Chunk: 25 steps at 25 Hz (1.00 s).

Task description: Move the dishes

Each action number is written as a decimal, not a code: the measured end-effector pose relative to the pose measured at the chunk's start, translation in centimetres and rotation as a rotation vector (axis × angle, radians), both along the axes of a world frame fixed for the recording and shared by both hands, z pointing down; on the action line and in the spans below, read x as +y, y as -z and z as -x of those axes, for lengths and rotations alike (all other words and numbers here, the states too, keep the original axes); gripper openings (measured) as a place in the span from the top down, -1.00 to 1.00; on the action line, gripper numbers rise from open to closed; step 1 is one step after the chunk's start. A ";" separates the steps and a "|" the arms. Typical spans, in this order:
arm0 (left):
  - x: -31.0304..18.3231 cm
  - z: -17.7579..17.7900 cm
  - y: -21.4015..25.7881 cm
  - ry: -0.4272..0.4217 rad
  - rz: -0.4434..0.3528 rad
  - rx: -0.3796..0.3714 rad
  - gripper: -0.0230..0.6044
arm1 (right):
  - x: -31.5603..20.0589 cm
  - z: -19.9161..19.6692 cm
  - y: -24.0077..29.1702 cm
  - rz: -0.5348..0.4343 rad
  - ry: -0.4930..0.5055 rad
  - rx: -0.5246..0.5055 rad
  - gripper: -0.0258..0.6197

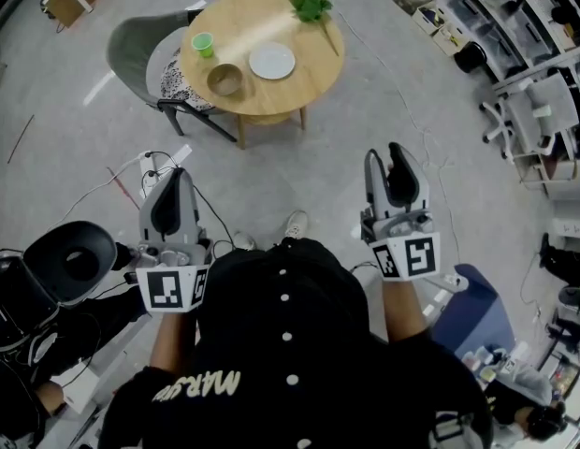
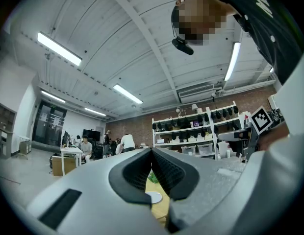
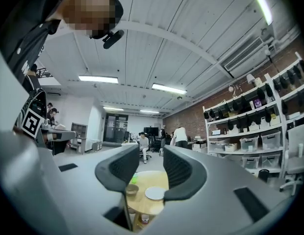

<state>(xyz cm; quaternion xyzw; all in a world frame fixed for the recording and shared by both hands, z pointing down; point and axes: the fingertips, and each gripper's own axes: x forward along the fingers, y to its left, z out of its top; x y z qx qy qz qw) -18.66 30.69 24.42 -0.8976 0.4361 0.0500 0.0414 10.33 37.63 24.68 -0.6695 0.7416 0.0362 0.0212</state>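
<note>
Far ahead in the head view stands a round wooden table (image 1: 271, 96) with a white plate (image 1: 272, 61), a wooden bowl (image 1: 224, 79) and a green cup (image 1: 204, 43) on it. Both grippers are held well short of it, over the floor. My left gripper (image 1: 176, 174) is shut with nothing in it; its pads meet in the left gripper view (image 2: 151, 153), with the plate (image 2: 153, 197) showing below them. My right gripper (image 1: 387, 152) is open and empty. Through its gap (image 3: 151, 152) I see the plate (image 3: 155, 193), the bowl (image 3: 131, 190) and the cup (image 3: 134, 178).
A green plant (image 1: 311, 6) lies at the table's far edge. A grey chair (image 1: 140, 54) is tucked at the table's left. A black office chair (image 1: 70, 260) is near my left, with cables and a power strip (image 1: 157, 165) on the floor. Shelves and white chairs (image 1: 533, 110) line the right.
</note>
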 end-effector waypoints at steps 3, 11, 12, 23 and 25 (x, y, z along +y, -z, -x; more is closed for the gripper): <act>0.0 0.0 0.1 0.005 0.002 -0.001 0.92 | -0.2 -0.1 0.1 -0.002 0.001 0.001 0.23; 0.1 -0.3 0.0 0.015 0.004 -0.009 0.92 | -0.9 -0.3 -0.1 -0.007 0.019 -0.012 -0.23; 0.1 -0.3 0.0 0.017 0.005 -0.011 0.92 | -1.0 -0.4 -0.2 -0.006 0.023 -0.013 -0.25; 0.6 -3.3 -0.1 0.062 0.009 -0.031 0.92 | -1.8 -3.5 -0.7 -0.004 0.063 -0.021 -0.26; 0.8 -4.3 0.0 0.072 0.008 -0.030 0.92 | -1.9 -4.5 -0.8 -0.006 0.074 -0.018 -0.26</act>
